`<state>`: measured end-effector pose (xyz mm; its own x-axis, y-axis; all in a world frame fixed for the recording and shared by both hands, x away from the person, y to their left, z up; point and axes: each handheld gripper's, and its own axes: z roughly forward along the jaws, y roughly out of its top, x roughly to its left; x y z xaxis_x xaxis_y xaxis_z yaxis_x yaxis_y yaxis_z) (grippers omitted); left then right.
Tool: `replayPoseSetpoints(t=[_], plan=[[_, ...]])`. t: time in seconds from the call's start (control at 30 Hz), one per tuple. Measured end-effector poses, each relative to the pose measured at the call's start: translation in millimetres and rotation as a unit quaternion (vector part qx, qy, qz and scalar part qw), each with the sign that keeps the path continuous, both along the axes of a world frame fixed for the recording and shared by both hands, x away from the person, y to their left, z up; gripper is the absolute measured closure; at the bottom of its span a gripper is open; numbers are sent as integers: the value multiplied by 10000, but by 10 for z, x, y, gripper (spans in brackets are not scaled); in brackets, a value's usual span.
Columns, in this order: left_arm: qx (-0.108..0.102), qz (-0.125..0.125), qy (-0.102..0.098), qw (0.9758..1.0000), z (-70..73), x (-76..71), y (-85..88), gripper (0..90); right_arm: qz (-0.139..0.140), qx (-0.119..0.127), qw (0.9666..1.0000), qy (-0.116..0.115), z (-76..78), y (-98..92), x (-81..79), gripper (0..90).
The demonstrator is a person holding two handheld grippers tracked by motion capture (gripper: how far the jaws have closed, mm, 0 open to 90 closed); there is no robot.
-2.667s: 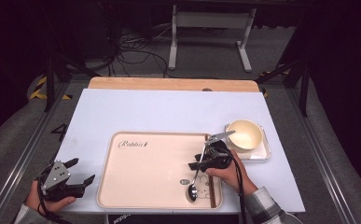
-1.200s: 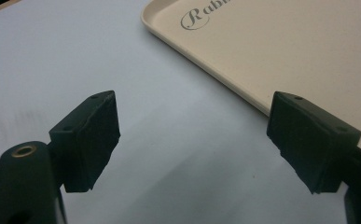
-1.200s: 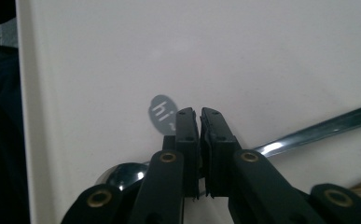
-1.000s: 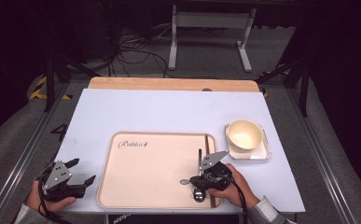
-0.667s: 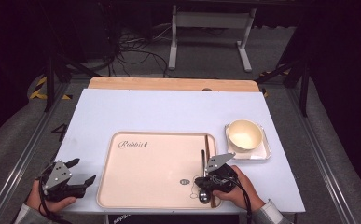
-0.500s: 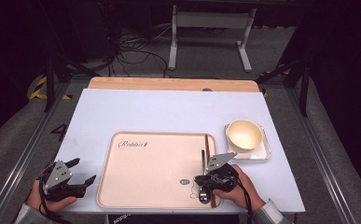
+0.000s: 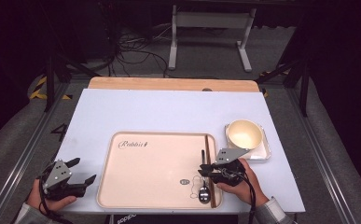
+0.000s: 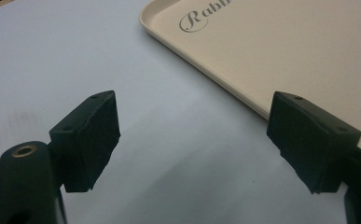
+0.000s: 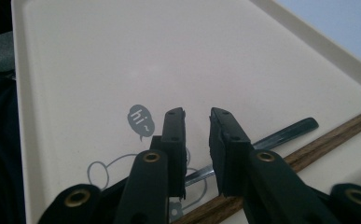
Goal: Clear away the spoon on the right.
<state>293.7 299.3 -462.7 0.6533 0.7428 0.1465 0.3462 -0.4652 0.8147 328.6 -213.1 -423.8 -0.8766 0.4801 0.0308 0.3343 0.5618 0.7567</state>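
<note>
Bowl beside tray from above

The counter is a pale blue-white sheet with a strip of bare wood along its far edge at 12 o'clock. Around it the room is dark, lit mainly over the counter itself. Grey carpeted floor shows beyond the far edge, where a white metal stand on two splayed feet sits at 12 o'clock and a tangle of black cables lies at 11 o'clock. Metal rails run along the floor at 9 and 3 o'clock, and yellow-and-black hazard tape marks the floor at 10 o'clock.
</note>
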Motion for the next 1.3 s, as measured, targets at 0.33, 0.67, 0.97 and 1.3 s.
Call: replayPoseSetpoints(t=[0.33, 0.67, 0.97, 1.3], plan=[[23, -69, 59, 10000, -19, 48, -12, 181, -558, 177, 9977, -338, 206, -247, 54, 625], [9, -116, 49, 9999, -15, 38, -22, 181, -1534, 466, 9833, -863, 553, -738, 136, 468], [36, -146, 66, 9999, -19, 47, -37, 181, -2654, 434, 9597, -812, 649, -1283, 381, 359], [103, -196, 103, 9997, -24, 73, -107, 182, -3401, 389, 9390, -340, 481, -1714, 645, 353]])
